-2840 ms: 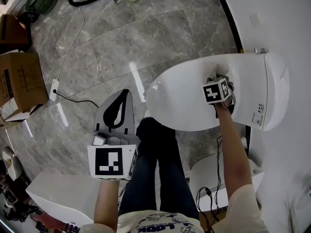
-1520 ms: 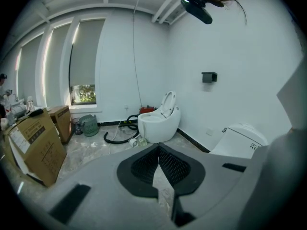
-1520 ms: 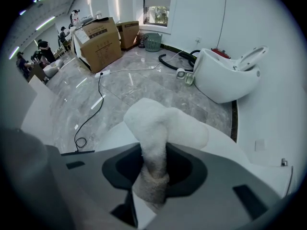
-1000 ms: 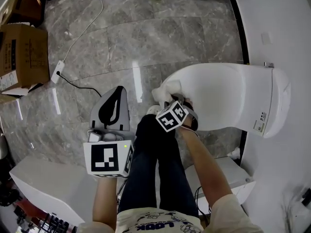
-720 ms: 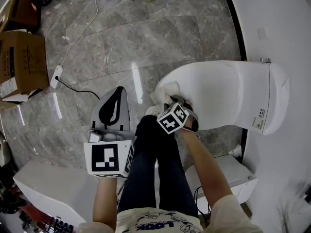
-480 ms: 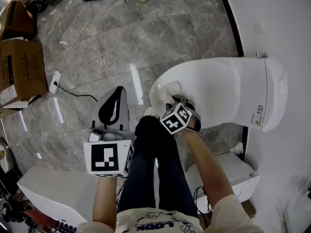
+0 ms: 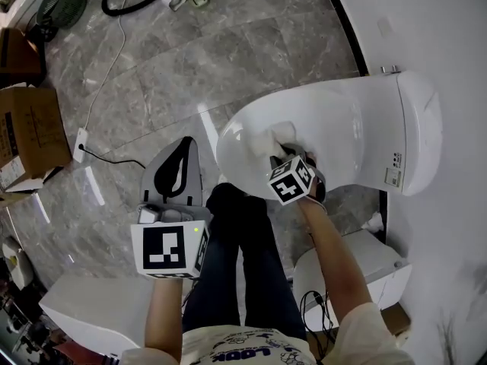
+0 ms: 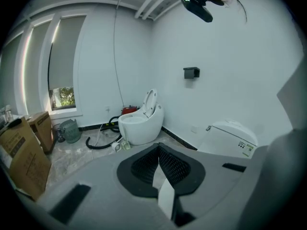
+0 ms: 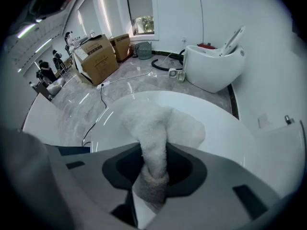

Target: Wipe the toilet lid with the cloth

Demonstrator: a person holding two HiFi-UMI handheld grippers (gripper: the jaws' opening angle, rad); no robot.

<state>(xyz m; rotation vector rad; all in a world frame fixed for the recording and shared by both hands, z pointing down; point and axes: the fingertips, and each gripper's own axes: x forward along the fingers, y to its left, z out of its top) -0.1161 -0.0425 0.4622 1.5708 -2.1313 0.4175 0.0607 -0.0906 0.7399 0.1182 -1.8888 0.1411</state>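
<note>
The white toilet lid (image 7: 342,128) is closed, seen at the upper right of the head view. A white terry cloth (image 7: 280,136) lies pressed on the lid's front half. My right gripper (image 7: 284,157) is shut on the cloth, its marker cube (image 7: 291,181) just behind. In the right gripper view the cloth (image 9: 154,128) runs bunched between the jaws and spreads out on the lid (image 9: 225,133). My left gripper (image 7: 179,175) hangs over the floor left of the toilet, away from it; its black pads (image 8: 168,164) meet with nothing between them.
The person's dark trouser legs (image 7: 243,257) stand just in front of the toilet. Cardboard boxes (image 7: 27,135), a power strip with cable (image 7: 80,144), a black hose (image 7: 133,2) and a second toilet (image 8: 141,123) lie on the marble floor. A white wall (image 7: 449,36) is at the right.
My right gripper drew the cloth from the back of the lid to its front rim, then slid a little back onto the lid. The left gripper stayed put.
</note>
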